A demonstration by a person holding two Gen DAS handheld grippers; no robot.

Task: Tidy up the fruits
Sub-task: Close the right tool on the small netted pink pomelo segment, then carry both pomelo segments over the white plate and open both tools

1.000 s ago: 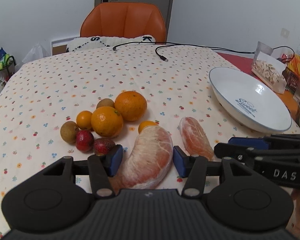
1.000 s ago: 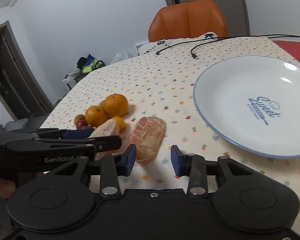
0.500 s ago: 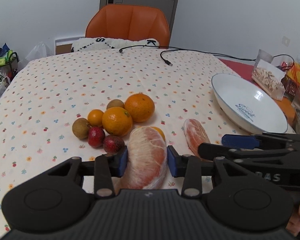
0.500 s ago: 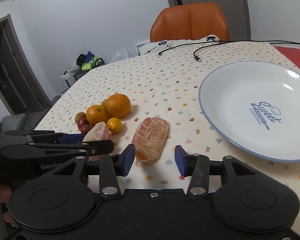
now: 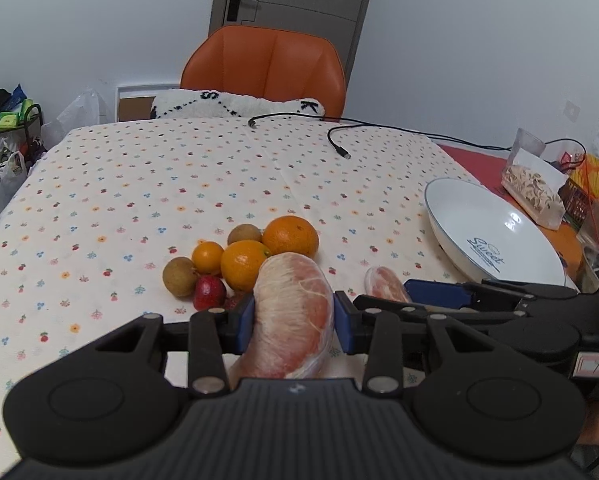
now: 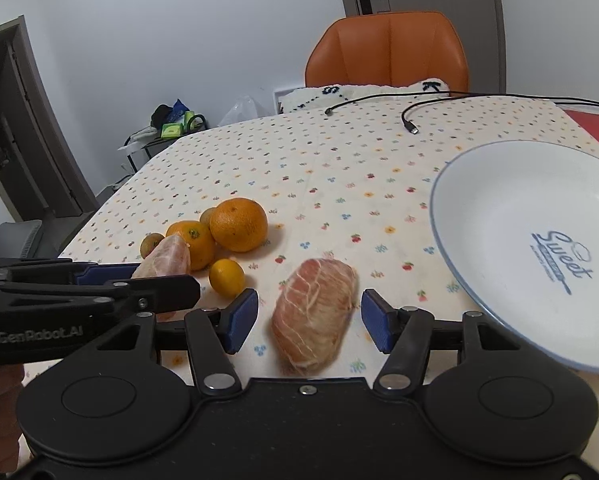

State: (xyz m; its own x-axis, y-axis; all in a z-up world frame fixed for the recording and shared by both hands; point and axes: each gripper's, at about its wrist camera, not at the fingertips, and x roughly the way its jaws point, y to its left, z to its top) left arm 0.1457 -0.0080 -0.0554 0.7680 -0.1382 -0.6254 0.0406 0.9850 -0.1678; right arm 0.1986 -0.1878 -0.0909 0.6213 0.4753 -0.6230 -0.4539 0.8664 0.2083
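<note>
My left gripper (image 5: 293, 320) is shut on a large peeled pomelo segment (image 5: 293, 316) and holds it above the table; it also shows in the right wrist view (image 6: 165, 256). A second pomelo segment (image 6: 315, 316) lies on the tablecloth between the open fingers of my right gripper (image 6: 307, 320), which do not touch it. It shows partly in the left wrist view (image 5: 383, 284) behind the right gripper's fingers. Two oranges (image 5: 291, 236), small citrus, brown longans (image 5: 179, 276) and red fruits (image 5: 209, 292) are clustered behind. A white plate (image 6: 499, 208) stands at the right.
A black cable (image 5: 339, 148) lies at the table's far side. An orange chair (image 5: 265, 68) with a white cushion stands behind. Snack bags (image 5: 535, 196) sit beyond the plate at the right edge. A floral tablecloth (image 5: 139, 184) covers the table.
My left gripper has closed on the large pomelo segment and lifted it. My right gripper has moved forward so its open fingers flank the second segment.
</note>
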